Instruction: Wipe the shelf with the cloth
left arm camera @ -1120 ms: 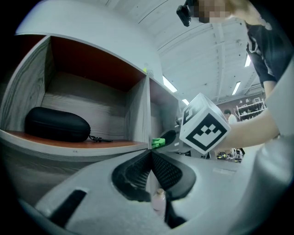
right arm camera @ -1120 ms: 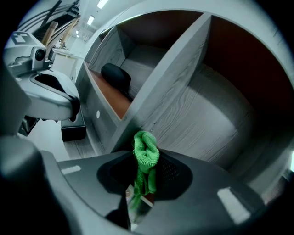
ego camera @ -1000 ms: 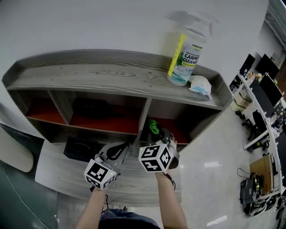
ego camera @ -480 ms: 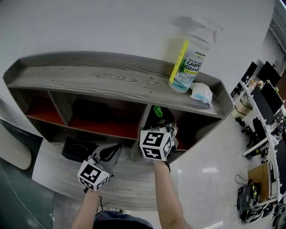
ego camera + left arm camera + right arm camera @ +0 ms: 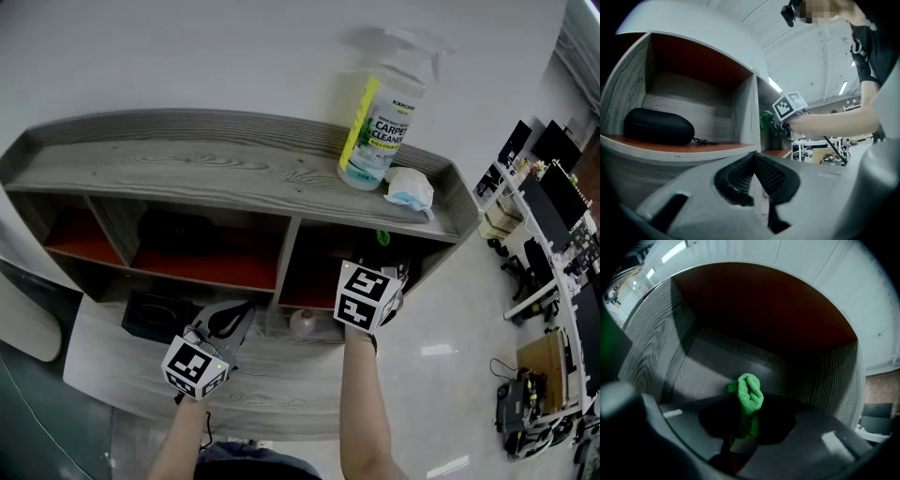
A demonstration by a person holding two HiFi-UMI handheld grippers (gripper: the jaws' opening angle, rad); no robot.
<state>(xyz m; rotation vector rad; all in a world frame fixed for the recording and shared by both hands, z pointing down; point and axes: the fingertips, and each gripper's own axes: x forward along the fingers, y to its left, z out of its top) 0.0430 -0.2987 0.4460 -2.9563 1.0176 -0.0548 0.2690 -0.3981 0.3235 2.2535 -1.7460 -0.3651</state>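
**Green cloth inside the right-hand compartment, wipe in hand**

The green cloth (image 5: pixel 749 397) sits pinched in the right claw (image 5: pixel 746 420), which is clenched on it inside the shelf's (image 5: pixel 234 169) right cubby, toward 3 o'clock in the head view. Whether it touches a panel I cannot tell. The next move likely calls for pressing it flat and sweeping along the board. The left claw (image 5: pixel 754 180) is clenched on nothing at 7 o'clock. A spray bottle (image 5: pixel 375 131) stands on the grey wood-grain top at 1 o'clock. Office desks line the room at 3 o'clock.
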